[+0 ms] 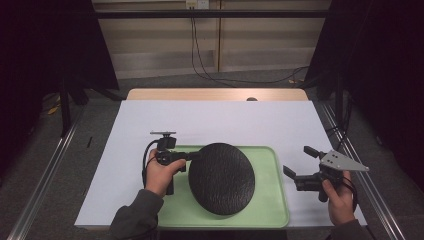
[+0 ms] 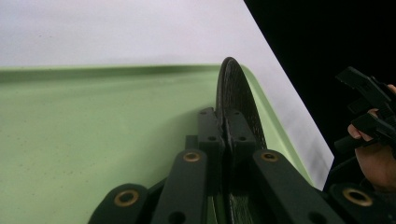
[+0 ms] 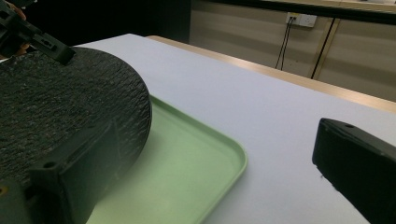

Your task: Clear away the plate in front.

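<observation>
A round black plate with a rough, pebbled surface sits over a pale green tray, raised at its left edge and tilted. Its underside and the point where it meets the tray are hidden, so whether its right edge rests on the tray cannot be told. The left gripper, held in the person's left hand, has its two jaws pressed together on the plate's left rim; in the left gripper view the left gripper pinches the thin edge of the plate with the jaws flat against both faces. The right gripper, held in the right hand, hovers over the white table just right of the tray, its jaws spread wide and touching nothing. In the right gripper view one jaw blurs across the plate and the other is cut off at the frame's edge. Cables hang down the far wall beyond the table.
</observation>
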The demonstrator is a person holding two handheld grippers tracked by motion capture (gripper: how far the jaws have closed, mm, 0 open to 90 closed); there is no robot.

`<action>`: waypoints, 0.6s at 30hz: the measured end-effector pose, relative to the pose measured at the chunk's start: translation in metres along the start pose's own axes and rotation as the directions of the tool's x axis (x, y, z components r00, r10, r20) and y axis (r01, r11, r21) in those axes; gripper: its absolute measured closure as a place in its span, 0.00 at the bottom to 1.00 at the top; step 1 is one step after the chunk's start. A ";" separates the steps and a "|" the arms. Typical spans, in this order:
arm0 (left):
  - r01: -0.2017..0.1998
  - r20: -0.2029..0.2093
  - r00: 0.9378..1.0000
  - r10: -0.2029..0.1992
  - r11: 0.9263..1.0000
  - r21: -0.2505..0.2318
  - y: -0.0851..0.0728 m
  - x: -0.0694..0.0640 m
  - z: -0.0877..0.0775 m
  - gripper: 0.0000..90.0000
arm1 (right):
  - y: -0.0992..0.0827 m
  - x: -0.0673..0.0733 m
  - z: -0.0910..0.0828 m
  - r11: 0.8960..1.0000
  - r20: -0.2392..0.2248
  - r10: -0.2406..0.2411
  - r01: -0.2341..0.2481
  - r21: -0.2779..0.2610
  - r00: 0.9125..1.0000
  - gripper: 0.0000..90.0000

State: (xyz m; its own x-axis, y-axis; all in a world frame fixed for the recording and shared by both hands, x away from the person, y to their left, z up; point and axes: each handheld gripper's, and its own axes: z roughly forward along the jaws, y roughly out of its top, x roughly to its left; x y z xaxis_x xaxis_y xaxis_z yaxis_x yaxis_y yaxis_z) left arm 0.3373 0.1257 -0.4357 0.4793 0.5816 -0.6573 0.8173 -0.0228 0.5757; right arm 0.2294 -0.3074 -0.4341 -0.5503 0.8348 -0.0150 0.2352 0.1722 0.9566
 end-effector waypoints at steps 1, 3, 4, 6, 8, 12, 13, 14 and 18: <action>0.002 -0.004 1.000 -0.002 1.000 -0.003 -0.001 0.000 0.000 0.97 | 0.000 0.001 0.000 1.000 0.000 0.003 -0.003 0.000 1.000 0.01; 0.006 -0.002 1.000 -0.006 1.000 -0.005 -0.002 0.001 -0.001 0.97 | 0.000 0.001 0.000 1.000 0.000 0.002 -0.002 0.001 1.000 0.01; 0.007 -0.005 1.000 -0.007 1.000 -0.009 -0.003 0.002 -0.001 0.96 | 0.000 0.001 0.000 1.000 -0.002 0.002 -0.002 0.000 1.000 0.01; 0.005 -0.007 1.000 -0.005 1.000 -0.005 -0.004 0.003 -0.001 0.96 | 0.000 0.001 0.000 1.000 -0.004 0.003 -0.003 0.000 1.000 0.01; 0.009 -0.007 1.000 -0.009 1.000 -0.009 -0.006 0.004 -0.002 0.96 | 0.000 0.001 0.000 1.000 -0.002 0.005 -0.005 0.002 1.000 0.01; -0.010 -0.030 1.000 0.009 1.000 -0.012 -0.009 0.007 -0.001 0.94 | 0.000 0.001 0.000 1.000 -0.005 0.007 -0.007 0.003 1.000 0.01; -0.006 -0.033 0.999 0.005 1.000 -0.019 -0.010 0.008 -0.001 0.94 | 0.000 0.001 0.001 1.000 -0.006 0.005 -0.005 0.002 1.000 0.01; 0.000 -0.032 0.999 -0.001 1.000 -0.025 -0.011 0.008 -0.001 0.94 | 0.000 0.001 0.001 1.000 -0.006 0.004 -0.004 0.002 1.000 0.01; 0.005 -0.033 0.999 -0.007 0.999 -0.036 -0.014 0.011 -0.002 0.94 | 0.000 0.001 0.000 1.000 -0.003 0.001 -0.001 -0.001 1.000 0.01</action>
State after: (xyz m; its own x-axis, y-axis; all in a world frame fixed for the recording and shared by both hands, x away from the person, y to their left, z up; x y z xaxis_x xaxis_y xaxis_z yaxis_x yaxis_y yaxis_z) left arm 0.3307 0.1336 -0.4498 0.4631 0.6083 -0.6447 0.8077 0.0098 0.5895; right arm 0.2293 -0.3066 -0.4341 -0.5527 0.8333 -0.0127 0.2354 0.1708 0.9568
